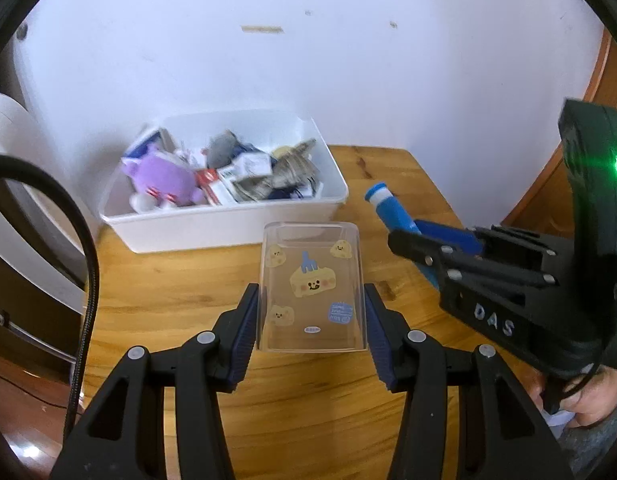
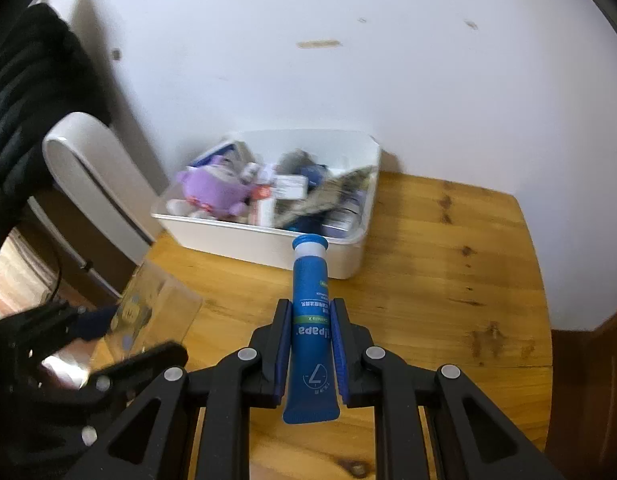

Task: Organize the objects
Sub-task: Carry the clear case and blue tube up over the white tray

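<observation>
From the left wrist camera, the left gripper (image 1: 311,314) is clamped on a clear plastic box (image 1: 311,294), its blue pads pressed against the two long sides; the box is held above the wooden table (image 1: 180,288) and printed with yellow cheese cartoons, a blue fork and a small blue label whose writing is too small to read. Nothing can be made out inside it. Behind it, against the white wall (image 1: 308,60), a white bin (image 1: 228,224) stands on the table, filled with a purple plush toy (image 1: 164,180), a grey plush (image 1: 222,148), small cartons and crumpled paper packets. To the right, the right gripper (image 1: 418,240) reaches in holding a blue tube (image 1: 392,208), its cap pointing toward the bin; the letters "DAS" show on the gripper's black body. From the right wrist camera, the right gripper (image 2: 311,344) is closed on the blue tube (image 2: 311,320), gripped at mid-length with the blue-and-white cap forward, just short of the white bin (image 2: 268,240). The tube reads "lipapa" upside down, with a "7" inside a circle near the crimped end; the smaller print is illegible. The bin's contents are blurred, though the purple plush toy (image 2: 216,192) shows at its left. At lower left the clear plastic box (image 2: 156,312) sits tilted in the left gripper (image 2: 108,344)
</observation>
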{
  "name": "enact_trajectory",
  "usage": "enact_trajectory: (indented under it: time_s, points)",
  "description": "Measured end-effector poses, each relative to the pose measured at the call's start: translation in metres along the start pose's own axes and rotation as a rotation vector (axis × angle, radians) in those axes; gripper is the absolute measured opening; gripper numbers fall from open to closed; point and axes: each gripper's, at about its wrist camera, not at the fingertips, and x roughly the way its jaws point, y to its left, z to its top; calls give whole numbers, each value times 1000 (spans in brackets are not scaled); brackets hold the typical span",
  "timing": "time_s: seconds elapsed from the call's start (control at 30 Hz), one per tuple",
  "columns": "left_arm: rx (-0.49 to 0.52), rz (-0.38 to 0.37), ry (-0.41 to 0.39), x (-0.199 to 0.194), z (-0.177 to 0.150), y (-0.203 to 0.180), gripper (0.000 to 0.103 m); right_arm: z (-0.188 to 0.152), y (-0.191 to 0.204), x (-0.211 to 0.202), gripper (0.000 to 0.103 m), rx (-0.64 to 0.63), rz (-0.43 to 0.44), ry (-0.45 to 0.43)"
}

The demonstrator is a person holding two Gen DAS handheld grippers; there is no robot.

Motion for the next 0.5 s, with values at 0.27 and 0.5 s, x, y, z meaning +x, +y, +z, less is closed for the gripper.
enact_trajectory:
  time_s: [0.27,0.5]
  points:
    - [50,83,-62,-43,38,35,53,21,44,-37,20,-83,30,-57]
    - [101,160,-135,-65,76,49,53,59,61,-50,20,-135,14,-111]
